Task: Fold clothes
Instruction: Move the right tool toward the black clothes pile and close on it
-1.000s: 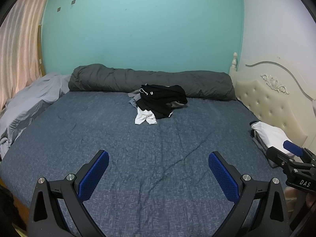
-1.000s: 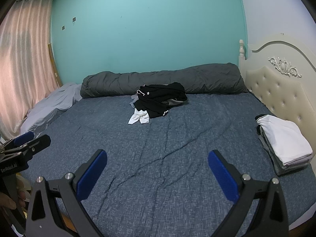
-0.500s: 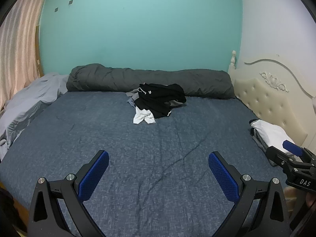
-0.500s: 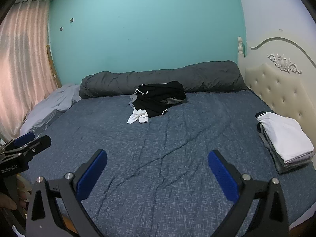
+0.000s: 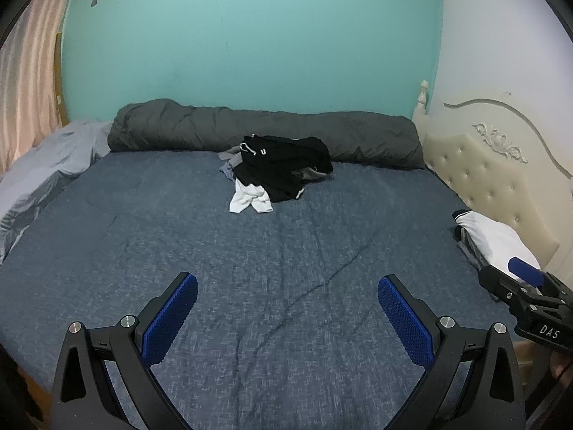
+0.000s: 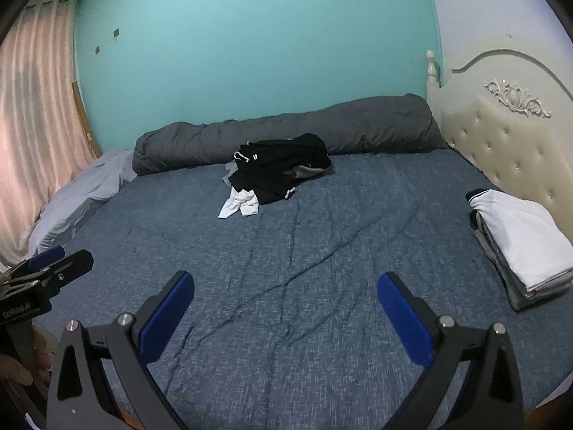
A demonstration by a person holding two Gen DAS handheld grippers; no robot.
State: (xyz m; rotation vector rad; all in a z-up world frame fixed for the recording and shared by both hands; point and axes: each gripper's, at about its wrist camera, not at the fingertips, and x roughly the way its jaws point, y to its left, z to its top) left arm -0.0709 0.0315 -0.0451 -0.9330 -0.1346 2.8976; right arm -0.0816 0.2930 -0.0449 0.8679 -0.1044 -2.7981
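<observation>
Two grippers were held w/ jaws spread wide, nothing between them: left gripper (image 5: pixel 286 308), right gripper (image 6: pixel 284 304), both low-centre in frame over the bedsheet (image 6: pixel 322 251). The unfolded clothes heap (image 5: pixel 279 172) was seen straight ahead, upper centre, well apart from both, approx. equally far. A folded stack (image 6: pixel 519 243) lay at right edge, nearer the right gripper.

crumpled clothes heap (image 5: pixel 277 175) mid-bed, folded stack (image 6: pixel 519 243) right

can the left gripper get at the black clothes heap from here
Probably not yet: the left gripper, jaws open and empty, hangs over the near bed edge, the heap of black clothes far across bare blue sheet. Nothing blocks the path.
</observation>
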